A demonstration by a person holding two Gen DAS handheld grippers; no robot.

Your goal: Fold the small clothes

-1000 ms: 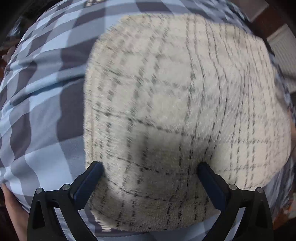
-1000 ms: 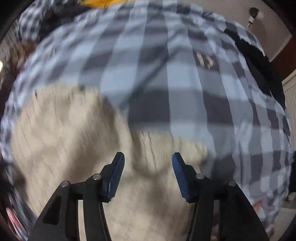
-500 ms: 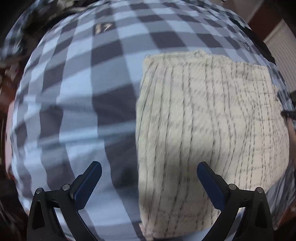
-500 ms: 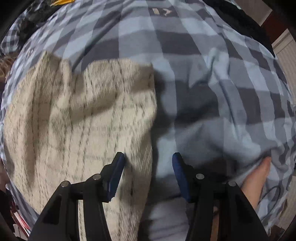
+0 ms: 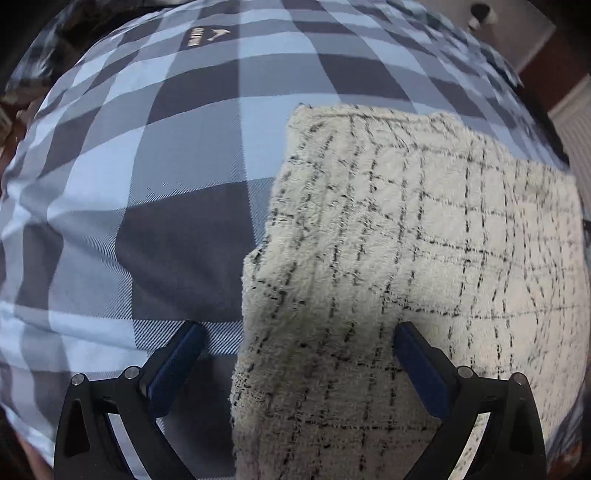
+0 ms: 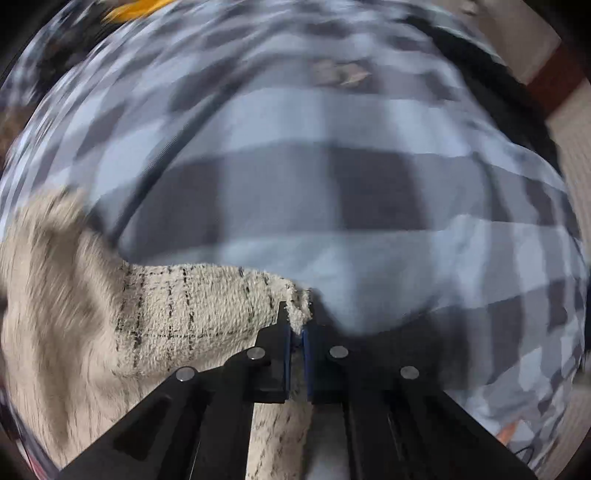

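A cream fleece garment with thin dark grid lines (image 5: 424, 258) lies on a blue and grey checked bedspread (image 5: 147, 166). In the left wrist view my left gripper (image 5: 297, 354) is open, its blue pads astride the garment's near left edge, with one pad (image 5: 177, 354) over the bedspread. In the right wrist view my right gripper (image 6: 295, 343) is shut on a corner of the garment (image 6: 177, 314) and holds it lifted; the cloth trails off to the left, blurred.
The checked bedspread (image 6: 351, 184) fills both views, with a small logo patch (image 5: 207, 35) at the far side. Dark fabric (image 6: 498, 81) lies at the far right edge. A brown door frame and pale wall (image 5: 561, 74) stand at upper right.
My right gripper has shut on the garment's corner and lifted it. My left gripper has moved closer to the garment's left edge and stays open.
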